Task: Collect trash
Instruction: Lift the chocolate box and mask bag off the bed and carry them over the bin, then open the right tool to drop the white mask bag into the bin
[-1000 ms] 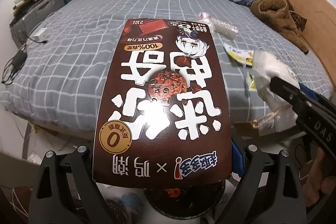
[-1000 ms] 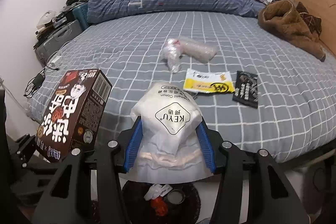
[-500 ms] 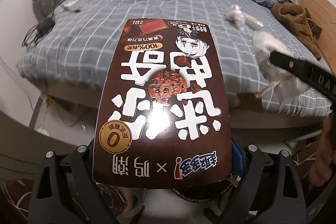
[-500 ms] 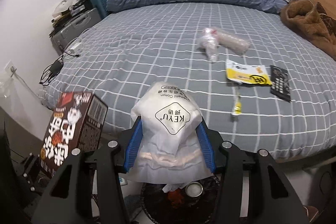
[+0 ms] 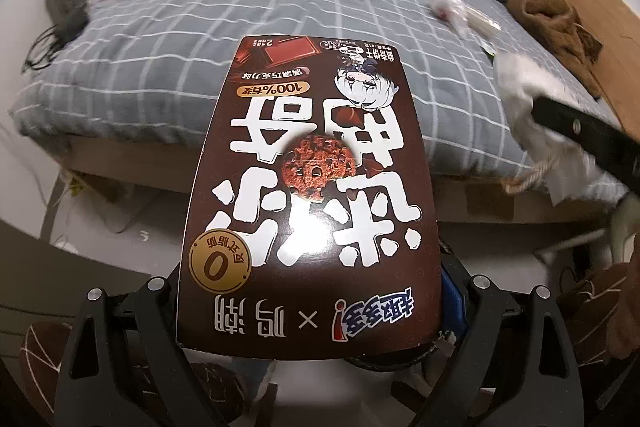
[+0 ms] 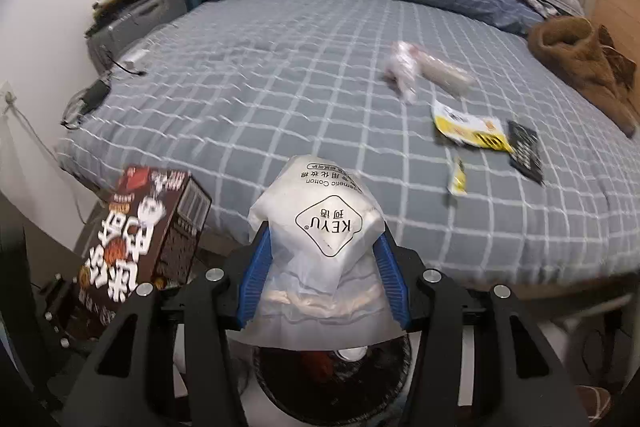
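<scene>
A brown cookie box (image 5: 312, 187) fills the left wrist view, with my left gripper (image 5: 311, 289) shut on its lower sides. My right gripper (image 6: 322, 267) is shut on a white cotton-pad bag (image 6: 320, 227) between its blue pads. The same box (image 6: 144, 227) shows at the lower left of the right wrist view, and the white bag (image 5: 524, 95) at the right of the left wrist view. A dark round trash bin (image 6: 332, 379) with scraps inside lies right below the bag; its rim (image 5: 384, 373) peeks out under the box.
On the grey checked bed (image 6: 280, 87) lie a clear plastic wrapper (image 6: 424, 71), a yellow packet (image 6: 468, 127), a black packet (image 6: 526, 151) and a small yellow sachet (image 6: 458, 177). A brown garment (image 6: 580, 67) sits at the right edge. Cables and boxes crowd the left wall.
Both grippers have drawn back from the bed and sunk a little, each keeping its load. The bed has slid up in both views and more of the bin shows under the bag.
</scene>
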Demonstrator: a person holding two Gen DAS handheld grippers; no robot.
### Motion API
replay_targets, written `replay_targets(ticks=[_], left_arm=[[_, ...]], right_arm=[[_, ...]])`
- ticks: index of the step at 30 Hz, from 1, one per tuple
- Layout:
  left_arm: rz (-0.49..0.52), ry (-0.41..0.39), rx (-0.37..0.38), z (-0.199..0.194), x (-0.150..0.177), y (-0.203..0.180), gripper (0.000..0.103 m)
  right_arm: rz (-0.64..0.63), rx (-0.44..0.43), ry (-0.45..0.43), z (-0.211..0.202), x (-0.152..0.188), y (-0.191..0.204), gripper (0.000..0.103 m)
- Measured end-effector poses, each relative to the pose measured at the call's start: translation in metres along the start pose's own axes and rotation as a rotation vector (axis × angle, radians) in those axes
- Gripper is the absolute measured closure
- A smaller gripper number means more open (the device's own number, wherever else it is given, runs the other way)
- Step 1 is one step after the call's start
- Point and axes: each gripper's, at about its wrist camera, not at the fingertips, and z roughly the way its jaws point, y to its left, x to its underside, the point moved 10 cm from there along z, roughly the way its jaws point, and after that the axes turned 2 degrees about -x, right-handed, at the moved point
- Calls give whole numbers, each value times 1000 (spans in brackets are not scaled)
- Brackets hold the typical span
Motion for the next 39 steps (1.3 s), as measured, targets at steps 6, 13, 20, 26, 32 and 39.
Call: replay_targets(ticks=[6, 13, 20, 26, 32, 39], left_arm=[[59, 48, 45, 7, -1, -12, 15], [86, 101, 70, 10, 10, -13, 15], [71, 137, 57, 29, 30, -8, 15], [65, 196, 20, 60, 42, 4, 15], [35, 248, 10, 91, 47, 4, 15], [21, 290, -11, 98, 51, 18, 15]], right_arm=[[52, 60, 66, 1, 43, -30, 54], [102, 92, 149, 10, 95, -52, 54], [66, 66, 210, 43, 123, -41, 54], [49, 22, 288, 81, 149, -33, 54], [49, 3, 345, 114, 165, -37, 54], [94, -33, 420, 140, 184, -44, 54]])
